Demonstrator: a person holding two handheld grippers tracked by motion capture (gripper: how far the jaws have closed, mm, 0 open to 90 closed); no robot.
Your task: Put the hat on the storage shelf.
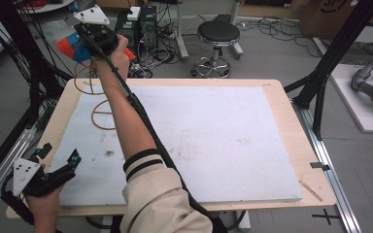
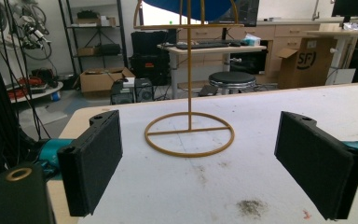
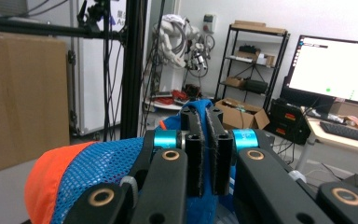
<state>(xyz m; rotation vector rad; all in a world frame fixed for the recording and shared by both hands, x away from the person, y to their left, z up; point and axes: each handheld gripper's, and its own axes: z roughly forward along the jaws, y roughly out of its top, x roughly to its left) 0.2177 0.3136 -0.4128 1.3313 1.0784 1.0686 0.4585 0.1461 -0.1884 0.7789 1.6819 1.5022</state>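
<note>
A blue mesh cap (image 1: 70, 46) with an orange brim hangs over the table's far left corner, and my right gripper (image 1: 94, 36) is shut on its fabric. In the right gripper view the jaws (image 3: 207, 140) pinch blue cloth, with the cap (image 3: 74, 172) bulging to the left. Just below the cap stands a gold wire stand (image 1: 104, 115) with a round base ring. My left gripper (image 1: 59, 153) rests open at the near left edge. Its view looks between wide-apart jaws (image 2: 205, 158) at the stand (image 2: 189, 133), with the cap (image 2: 191, 4) right over the stand's top.
A white board (image 1: 213, 141) covers the wooden table. Behind the table are a black stool (image 1: 218, 34), computer cases (image 1: 136, 22) and loose cables on the floor. A black frame leg (image 1: 320, 82) stands at the right side.
</note>
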